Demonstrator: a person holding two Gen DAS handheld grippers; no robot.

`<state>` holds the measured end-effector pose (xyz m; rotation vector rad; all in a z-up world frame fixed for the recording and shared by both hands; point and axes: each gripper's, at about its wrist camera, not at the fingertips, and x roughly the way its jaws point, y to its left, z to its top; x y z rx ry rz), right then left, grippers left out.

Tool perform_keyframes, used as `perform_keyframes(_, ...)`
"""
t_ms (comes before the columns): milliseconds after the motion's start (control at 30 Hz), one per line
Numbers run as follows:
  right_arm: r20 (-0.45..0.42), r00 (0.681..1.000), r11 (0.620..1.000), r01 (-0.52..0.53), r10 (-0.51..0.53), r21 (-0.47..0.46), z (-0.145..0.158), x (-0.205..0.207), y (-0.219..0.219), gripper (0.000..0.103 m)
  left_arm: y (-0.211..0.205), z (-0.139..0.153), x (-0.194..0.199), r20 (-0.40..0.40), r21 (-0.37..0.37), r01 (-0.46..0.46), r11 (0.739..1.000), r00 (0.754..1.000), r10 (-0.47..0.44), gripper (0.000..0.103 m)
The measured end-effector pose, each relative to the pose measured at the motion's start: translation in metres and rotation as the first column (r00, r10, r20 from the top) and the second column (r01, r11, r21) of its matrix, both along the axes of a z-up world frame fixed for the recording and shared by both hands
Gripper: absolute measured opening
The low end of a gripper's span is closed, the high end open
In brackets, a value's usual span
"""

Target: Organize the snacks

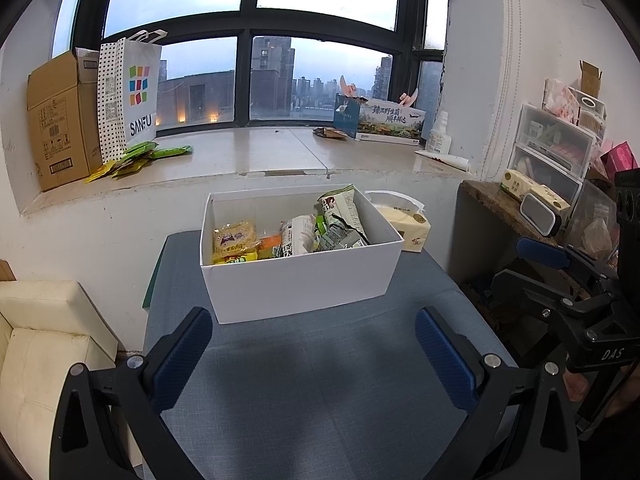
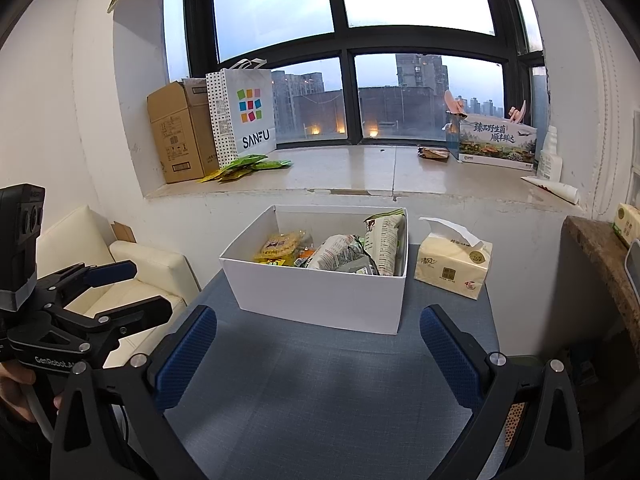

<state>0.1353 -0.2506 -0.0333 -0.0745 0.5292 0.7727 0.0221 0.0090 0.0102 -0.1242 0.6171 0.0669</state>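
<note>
The white box (image 1: 300, 280) sat at the far end of the blue counter (image 1: 320, 380), snack packets (image 1: 304, 234) piled inside. Left claw (image 1: 314, 356) and right claw (image 2: 318, 354) hovered before the box, jaws apart and empty. Recommended approach: enter from above, clearing the box rim. Bare counter lay before the box; a tissue pack (image 2: 454, 268) crowded its right side.

Ahead of your two grippers, the box (image 1: 300, 280) stands on the table (image 1: 320, 380) with the snack packets (image 1: 320, 232) inside it. The tissue pack (image 2: 452, 268) sits just right of the box. Behind them runs the windowsill (image 1: 260, 152), bearing loose packets (image 1: 140, 158) far left, before the shopping bag (image 1: 128, 92).
</note>
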Motion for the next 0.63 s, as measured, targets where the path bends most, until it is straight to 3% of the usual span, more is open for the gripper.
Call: perform_keyframes(633,0.0,1.0,1.0,-0.002,0.002,-0.002,-0.0006,0.002,-0.0004,0.103,0.0045,-0.0014,-0.0013,0.007,-0.022,0.007,1.0,1.0,-0.007,0.103)
